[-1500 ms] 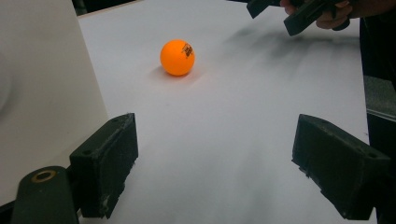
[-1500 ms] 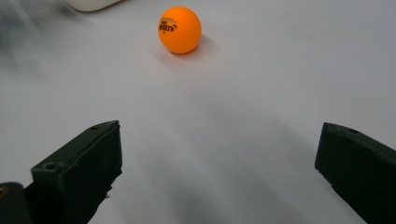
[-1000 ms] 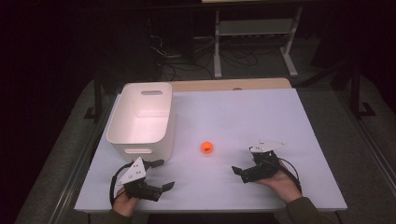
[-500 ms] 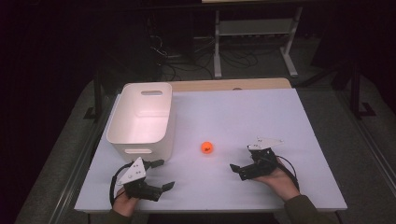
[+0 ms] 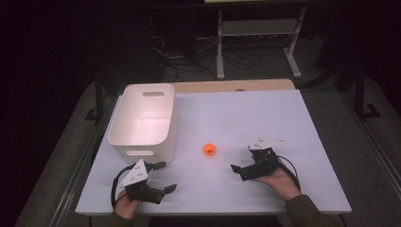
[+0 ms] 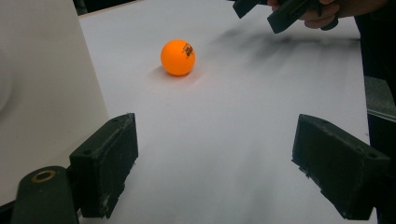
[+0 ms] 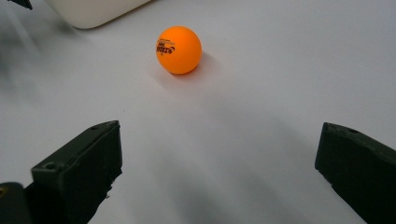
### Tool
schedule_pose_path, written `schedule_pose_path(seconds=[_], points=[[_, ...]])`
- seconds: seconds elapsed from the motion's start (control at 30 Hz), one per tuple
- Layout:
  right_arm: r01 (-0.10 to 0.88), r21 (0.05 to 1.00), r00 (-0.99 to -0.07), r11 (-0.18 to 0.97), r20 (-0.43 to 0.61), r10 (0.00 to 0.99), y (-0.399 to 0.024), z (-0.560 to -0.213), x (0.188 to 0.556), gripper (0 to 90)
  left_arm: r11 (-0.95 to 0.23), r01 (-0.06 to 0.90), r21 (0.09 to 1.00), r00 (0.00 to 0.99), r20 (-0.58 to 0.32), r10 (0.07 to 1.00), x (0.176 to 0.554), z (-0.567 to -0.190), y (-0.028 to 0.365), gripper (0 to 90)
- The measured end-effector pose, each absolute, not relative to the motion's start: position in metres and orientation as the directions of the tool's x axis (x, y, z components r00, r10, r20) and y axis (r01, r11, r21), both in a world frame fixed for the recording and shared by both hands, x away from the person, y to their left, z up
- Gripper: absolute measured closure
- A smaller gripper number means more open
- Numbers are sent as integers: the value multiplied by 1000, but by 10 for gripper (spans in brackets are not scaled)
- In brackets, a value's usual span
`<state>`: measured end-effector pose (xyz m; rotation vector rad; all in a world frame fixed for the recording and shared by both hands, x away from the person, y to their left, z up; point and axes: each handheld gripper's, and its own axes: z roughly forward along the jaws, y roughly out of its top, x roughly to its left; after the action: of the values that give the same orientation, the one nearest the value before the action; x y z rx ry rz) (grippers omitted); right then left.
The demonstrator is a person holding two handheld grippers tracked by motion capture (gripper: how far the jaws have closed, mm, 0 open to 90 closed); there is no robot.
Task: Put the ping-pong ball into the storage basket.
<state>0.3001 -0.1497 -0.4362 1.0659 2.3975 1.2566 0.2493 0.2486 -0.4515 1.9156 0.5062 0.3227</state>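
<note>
Facing an orange ball (image 5: 210,149), right tool (image 5: 241,170) spread wide, white bin (image 5: 142,124) nearby

Ball (image 5: 210,149) is solid orange with small black printed lettering on one side; bin (image 5: 142,121) is plain white, no pattern. Table (image 5: 283,123) top is plain white with a light wood strip (image 5: 231,86) along its far edge. Both the left gripper (image 5: 158,178) and right gripper (image 5: 239,169) are black, each topped by a light grey three-cornered plate.
</note>
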Motion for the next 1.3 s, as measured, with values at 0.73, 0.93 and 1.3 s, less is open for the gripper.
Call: schedule_pose_path(seconds=[0.73,0.93,1.3], points=[[489,790,-723,371,129,679,-141,-432,309,4,-333,197,922,873,-10,488,249,-452,249,142],[482,794,-726,370,126,676,-138,-430,312,4,-334,196,922,873,-9,488,249,-452,248,142],[471,799,-733,373,120,669,-133,-427,317,4,-334,196,922,873,-9,488,249,-452,248,142]])
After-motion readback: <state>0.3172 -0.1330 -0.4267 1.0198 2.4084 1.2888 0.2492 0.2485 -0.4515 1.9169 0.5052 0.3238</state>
